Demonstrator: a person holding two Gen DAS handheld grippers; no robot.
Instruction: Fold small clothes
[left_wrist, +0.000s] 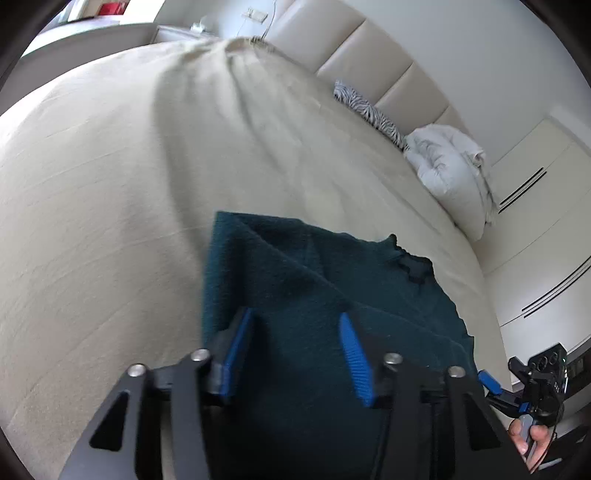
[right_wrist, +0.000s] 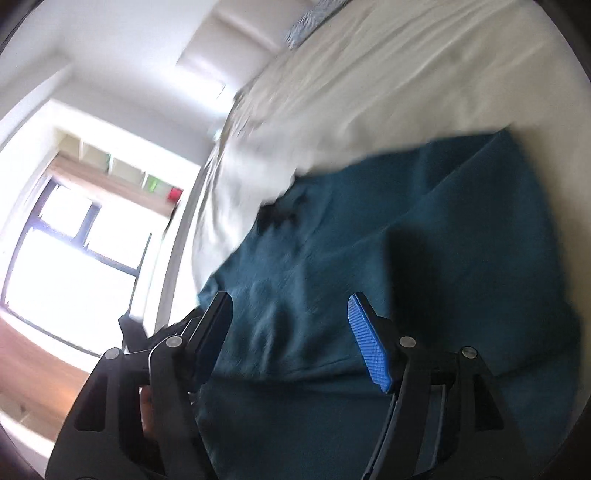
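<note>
A bedroom: a wide bed (left_wrist: 110, 177) under a beige cover, a padded headboard (left_wrist: 369, 48) behind it, with a zebra-striped cushion (left_wrist: 369, 110) and a bundled white duvet (left_wrist: 450, 173) pushed up against the headboard, probably to leave the near part of the mattress free as a folding surface. A bright window (right_wrist: 66, 240) shows off the bed's side in the right wrist view.

The dark teal garment (left_wrist: 314, 295) lies spread on the bed near its edge, partly doubled over itself: a diagonal fold runs across it, and a darker bit at its far edge may be the neckline (too blurred to be sure). Lying close to the edge keeps it within easy reach of both tools.

The left gripper (left_wrist: 295, 350) hangs over the near part of the cloth with its blue-padded fingers (left_wrist: 354, 358) spread wide and nothing between them. The right gripper (right_wrist: 291, 332) is likewise parted and empty above the garment's other side; that view is motion-blurred. Both seem poised to take hold for the next fold, though how near the cloth they are cannot be told.
</note>
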